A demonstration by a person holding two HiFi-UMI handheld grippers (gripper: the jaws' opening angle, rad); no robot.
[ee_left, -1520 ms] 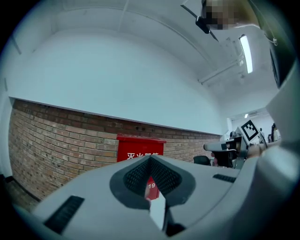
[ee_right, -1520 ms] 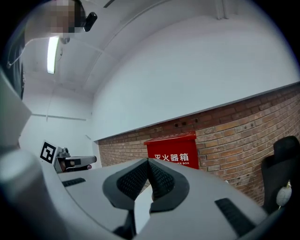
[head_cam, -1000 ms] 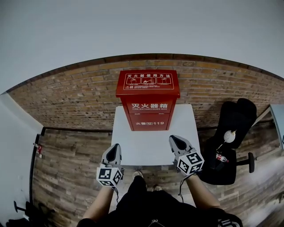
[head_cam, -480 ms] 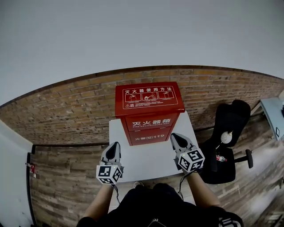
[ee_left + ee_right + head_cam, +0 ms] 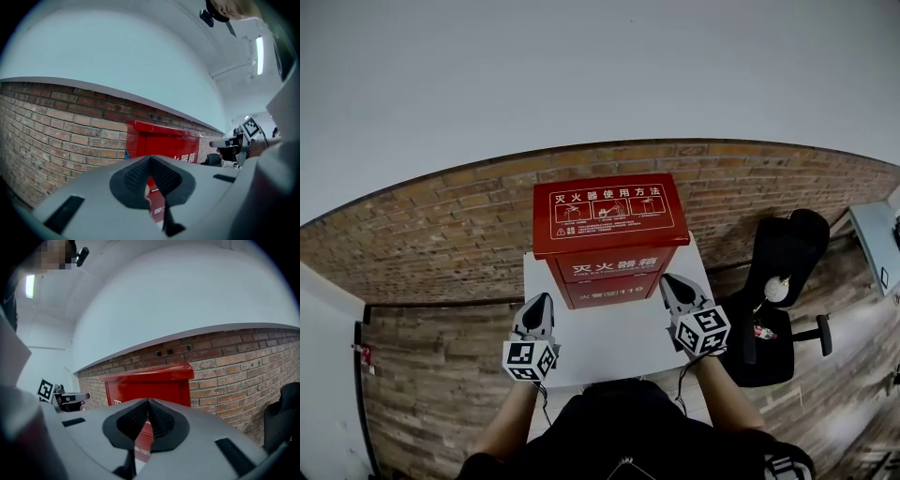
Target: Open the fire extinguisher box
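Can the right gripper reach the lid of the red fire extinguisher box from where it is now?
Probably yes. The right gripper hangs near the front right corner of the box, just below its closed lid, nothing between them. Its fingers are shut and would need opening first.

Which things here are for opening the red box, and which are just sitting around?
For the job:
- fire extinguisher box, lid closed
- left gripper, shut, empty
- right gripper, shut, empty

Just there:
- white table under the box
- black chair
- brick wall
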